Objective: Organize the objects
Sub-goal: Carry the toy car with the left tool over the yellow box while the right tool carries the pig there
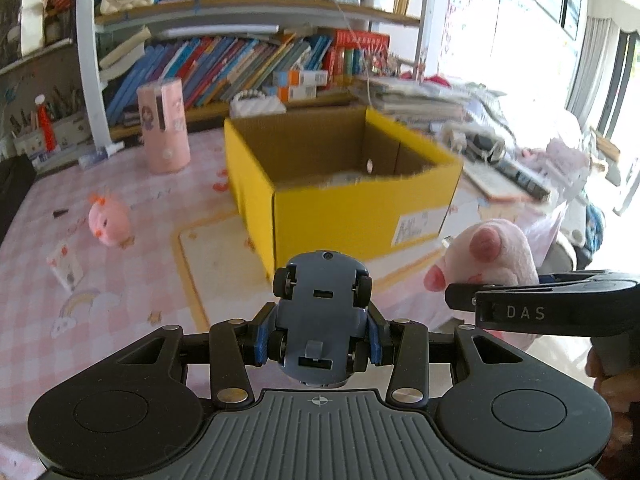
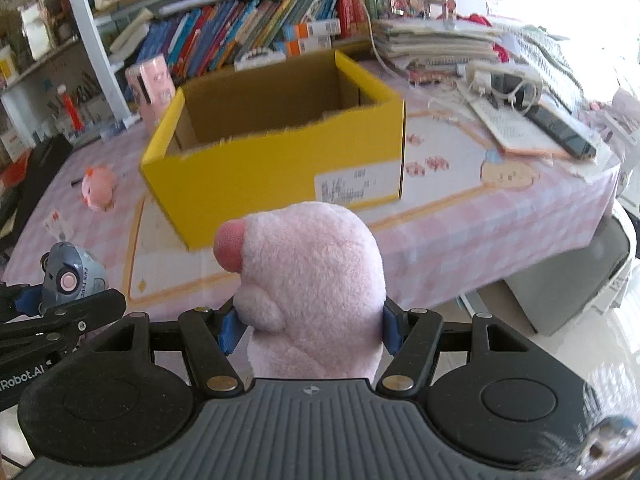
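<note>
The table [image 2: 460, 216] carries the open yellow box [image 2: 248, 168], likely the place for collecting toys. The right tongs [image 2: 310, 330] squeeze the pink plush pig [image 2: 312, 280]; the left tongs [image 1: 318, 338] clamp the grey toy car [image 1: 320, 312], both carried before the box.

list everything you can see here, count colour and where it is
toy car: 1, grey-blue, upside down between the left jaws
plush pig: 1, pale pink, clamped in the right jaws
small plush: 1, pink, on the tablecloth left of the box
cardboard box: 1, yellow, open, mid table
cylinder container: 1, pink, behind the box to its left
tablecloth: 1, pink check
books: many, mixed colours, on shelves behind
paper stack: 1, right rear of table
left gripper: 1, black, blue pads
right gripper: 1, black, blue pads
</note>
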`<state>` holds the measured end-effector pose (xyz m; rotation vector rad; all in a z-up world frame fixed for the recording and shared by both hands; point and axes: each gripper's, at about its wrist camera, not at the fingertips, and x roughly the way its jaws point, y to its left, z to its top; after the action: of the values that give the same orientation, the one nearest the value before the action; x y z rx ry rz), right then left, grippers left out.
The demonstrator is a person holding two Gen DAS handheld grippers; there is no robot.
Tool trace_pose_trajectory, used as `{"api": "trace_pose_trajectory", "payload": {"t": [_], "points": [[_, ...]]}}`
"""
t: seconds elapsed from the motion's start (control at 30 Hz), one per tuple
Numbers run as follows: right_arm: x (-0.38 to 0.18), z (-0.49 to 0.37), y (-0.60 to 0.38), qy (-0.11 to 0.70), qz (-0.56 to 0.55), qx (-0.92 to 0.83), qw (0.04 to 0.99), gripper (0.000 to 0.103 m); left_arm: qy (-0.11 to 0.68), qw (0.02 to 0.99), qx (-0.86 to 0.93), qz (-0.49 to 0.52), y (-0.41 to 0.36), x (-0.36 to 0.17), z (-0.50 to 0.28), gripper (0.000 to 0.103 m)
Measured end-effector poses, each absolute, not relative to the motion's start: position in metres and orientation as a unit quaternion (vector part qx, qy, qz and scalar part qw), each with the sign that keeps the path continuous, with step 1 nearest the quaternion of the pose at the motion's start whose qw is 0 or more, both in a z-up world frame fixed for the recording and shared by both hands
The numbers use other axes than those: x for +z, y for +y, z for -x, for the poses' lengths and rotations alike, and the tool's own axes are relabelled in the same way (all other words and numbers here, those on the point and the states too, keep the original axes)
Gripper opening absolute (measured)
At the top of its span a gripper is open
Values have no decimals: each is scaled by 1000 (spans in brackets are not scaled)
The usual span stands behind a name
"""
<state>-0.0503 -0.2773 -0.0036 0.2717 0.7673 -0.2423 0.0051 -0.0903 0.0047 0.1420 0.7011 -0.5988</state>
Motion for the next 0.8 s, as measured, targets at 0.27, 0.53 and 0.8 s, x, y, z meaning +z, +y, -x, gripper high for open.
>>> {"api": "trace_pose_trajectory", "payload": {"t": [0.27, 0.53, 0.8], "points": [[31, 19, -310, 326, -123, -121, 930, 62, 292, 909, -292, -51, -117, 34, -36, 42], [54, -30, -342, 298, -99, -102, 944, 62, 283, 920, -268, -36, -147, 39, -74, 42], [52, -75, -368, 298, -81, -72, 948, 62, 297, 924, -238, -44, -176, 28, -101, 42]]}}
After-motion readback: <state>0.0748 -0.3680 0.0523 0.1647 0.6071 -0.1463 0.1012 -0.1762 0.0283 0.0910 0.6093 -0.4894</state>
